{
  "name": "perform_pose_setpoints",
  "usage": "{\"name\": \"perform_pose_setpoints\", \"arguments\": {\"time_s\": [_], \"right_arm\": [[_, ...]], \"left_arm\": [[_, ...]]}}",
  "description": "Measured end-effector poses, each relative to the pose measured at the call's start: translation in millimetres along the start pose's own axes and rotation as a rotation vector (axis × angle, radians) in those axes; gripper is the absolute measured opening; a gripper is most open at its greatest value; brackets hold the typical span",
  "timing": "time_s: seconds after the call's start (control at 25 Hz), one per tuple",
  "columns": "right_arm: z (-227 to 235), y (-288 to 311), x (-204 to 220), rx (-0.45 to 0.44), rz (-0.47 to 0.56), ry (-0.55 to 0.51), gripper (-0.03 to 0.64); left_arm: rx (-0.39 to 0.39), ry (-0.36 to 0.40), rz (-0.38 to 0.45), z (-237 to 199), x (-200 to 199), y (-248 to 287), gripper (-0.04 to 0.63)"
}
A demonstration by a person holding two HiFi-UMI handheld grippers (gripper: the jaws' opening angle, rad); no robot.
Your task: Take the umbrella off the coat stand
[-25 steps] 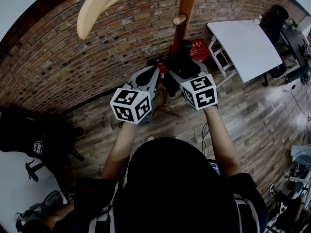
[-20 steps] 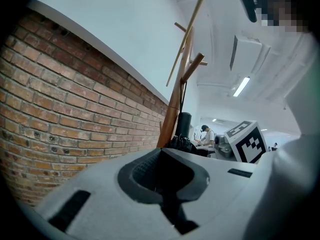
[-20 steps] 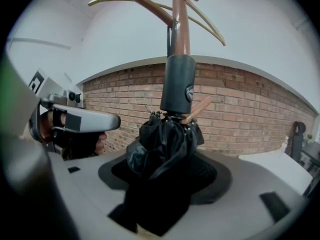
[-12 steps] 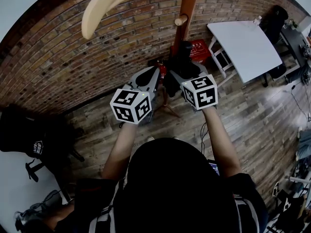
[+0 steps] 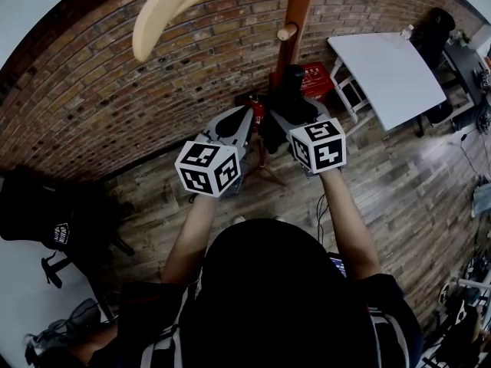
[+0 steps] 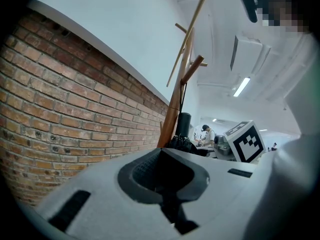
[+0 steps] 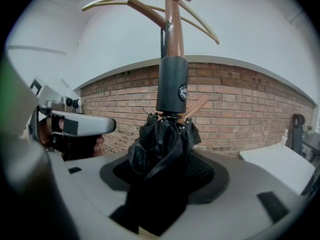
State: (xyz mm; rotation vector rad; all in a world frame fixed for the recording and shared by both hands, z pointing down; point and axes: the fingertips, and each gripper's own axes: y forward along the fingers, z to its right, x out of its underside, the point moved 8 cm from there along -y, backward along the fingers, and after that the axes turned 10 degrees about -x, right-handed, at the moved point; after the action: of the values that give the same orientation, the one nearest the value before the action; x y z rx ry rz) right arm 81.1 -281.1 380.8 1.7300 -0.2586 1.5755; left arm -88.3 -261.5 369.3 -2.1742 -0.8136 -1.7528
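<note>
Black folded umbrella [image 7: 167,134], handle uppermost, hanging against the reddish-brown post of the coat stand [image 7: 173,31]. Its bunched canopy lies in the hollow between the jaws of the right gripper [image 7: 165,171], which have just been closing and now press on the fabric from both sides. Left gripper [image 6: 162,173], jaws drawn together on nothing, held just beside the umbrella on its left. Behind the stand is a brick wall [image 6: 75,104]; to the right in the head view, a white table [image 5: 387,71] stands on a wood-plank floor [image 5: 414,198].
</note>
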Motion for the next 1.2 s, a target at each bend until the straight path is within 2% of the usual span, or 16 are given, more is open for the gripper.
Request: {"name": "perform_pose_setpoints", "arguments": {"time_s": [0.76,1.2], "right_arm": [[-10,-15,-16,-0.020,0.052,0.000,0.272],[-7,-26,-16,-0.070,0.059,-0.014,0.272]], "left_arm": [[-0.014,0.004,0.013,4,-3,-7,0.018],[-0.066,0.002,0.030,19,-2,-15,0.018]]}}
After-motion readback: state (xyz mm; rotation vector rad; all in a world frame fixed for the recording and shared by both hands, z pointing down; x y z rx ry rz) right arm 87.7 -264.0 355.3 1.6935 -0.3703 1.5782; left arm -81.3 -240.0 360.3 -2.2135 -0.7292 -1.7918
